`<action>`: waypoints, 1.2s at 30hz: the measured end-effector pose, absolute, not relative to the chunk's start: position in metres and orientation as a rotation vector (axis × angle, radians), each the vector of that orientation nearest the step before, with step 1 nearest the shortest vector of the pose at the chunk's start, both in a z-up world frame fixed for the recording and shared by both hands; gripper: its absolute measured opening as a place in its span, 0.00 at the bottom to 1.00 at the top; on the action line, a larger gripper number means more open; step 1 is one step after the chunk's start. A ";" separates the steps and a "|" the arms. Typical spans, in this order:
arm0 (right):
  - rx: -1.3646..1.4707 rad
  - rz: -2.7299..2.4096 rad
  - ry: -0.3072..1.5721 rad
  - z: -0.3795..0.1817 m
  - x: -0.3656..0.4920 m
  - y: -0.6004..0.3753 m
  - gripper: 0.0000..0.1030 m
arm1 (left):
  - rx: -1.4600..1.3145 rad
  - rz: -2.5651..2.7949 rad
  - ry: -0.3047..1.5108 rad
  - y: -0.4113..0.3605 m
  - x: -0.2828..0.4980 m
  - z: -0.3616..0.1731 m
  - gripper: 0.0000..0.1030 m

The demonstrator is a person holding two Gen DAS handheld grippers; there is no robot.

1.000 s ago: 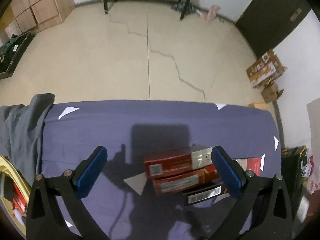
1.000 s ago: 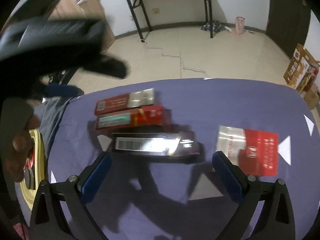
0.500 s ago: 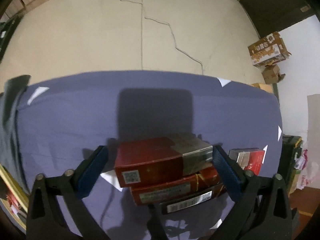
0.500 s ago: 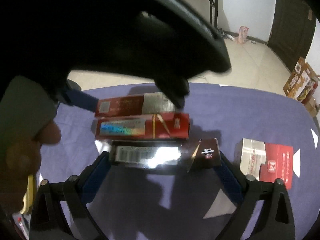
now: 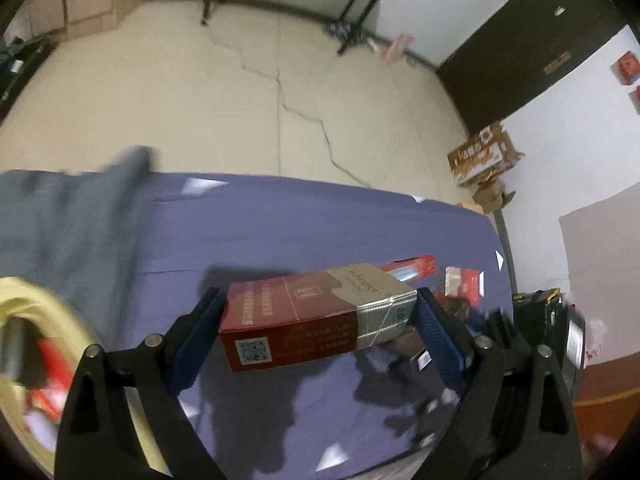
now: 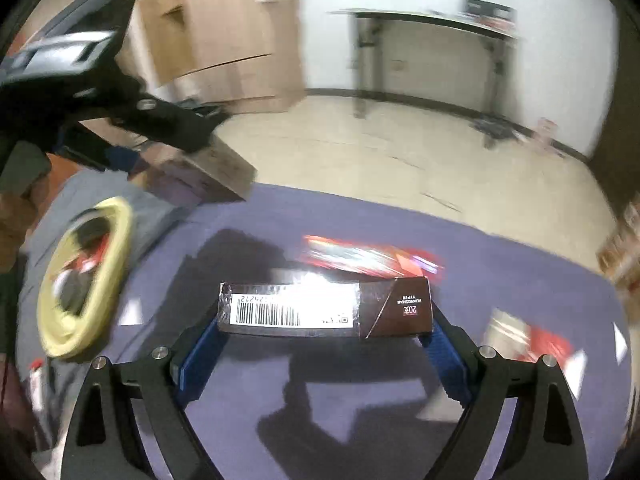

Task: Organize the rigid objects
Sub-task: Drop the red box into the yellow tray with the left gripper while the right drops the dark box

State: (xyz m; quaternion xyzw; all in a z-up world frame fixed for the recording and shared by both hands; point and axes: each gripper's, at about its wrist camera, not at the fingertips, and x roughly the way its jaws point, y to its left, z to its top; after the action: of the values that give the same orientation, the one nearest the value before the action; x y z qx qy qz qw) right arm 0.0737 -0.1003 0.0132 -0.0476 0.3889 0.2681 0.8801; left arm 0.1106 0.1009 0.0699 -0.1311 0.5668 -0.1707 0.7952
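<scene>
L wrist: left claw (image 5: 318, 330) clamps red carton (image 5: 312, 318) endwise, long axis across jaws, yellow basket (image 5: 24, 300) off worktop's left edge, so nearer; R wrist: right claw (image 6: 324, 340) likewise grips dark carton (image 6: 324, 310).

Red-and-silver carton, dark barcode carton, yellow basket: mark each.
red-and-silver carton (image 5: 312, 320), left wrist view, front face, between the left gripper's pads.
dark barcode carton (image 6: 324, 311), right wrist view, barcode face.
yellow basket (image 6: 116, 248), right wrist view, rim.
</scene>
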 end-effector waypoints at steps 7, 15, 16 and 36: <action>-0.163 0.932 0.800 0.053 0.050 0.037 0.89 | -0.244 -0.016 1.092 0.297 0.040 0.115 0.90; -0.275 1.023 0.924 0.035 0.042 0.174 0.89 | -0.242 0.177 0.919 0.394 -0.061 0.068 0.90; -0.283 1.014 0.971 0.024 0.047 0.187 0.89 | -0.250 0.170 0.916 0.393 -0.069 0.060 0.90; -0.210 0.916 0.928 0.021 0.036 0.237 1.00 | -0.170 0.050 0.988 0.409 -0.061 0.022 1.00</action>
State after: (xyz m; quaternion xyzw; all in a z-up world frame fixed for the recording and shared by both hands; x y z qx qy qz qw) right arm 0.0363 0.2371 0.0214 -0.0977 0.4311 0.4256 0.7896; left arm -0.0607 0.4089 0.0218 -0.0813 0.4735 0.0242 0.8767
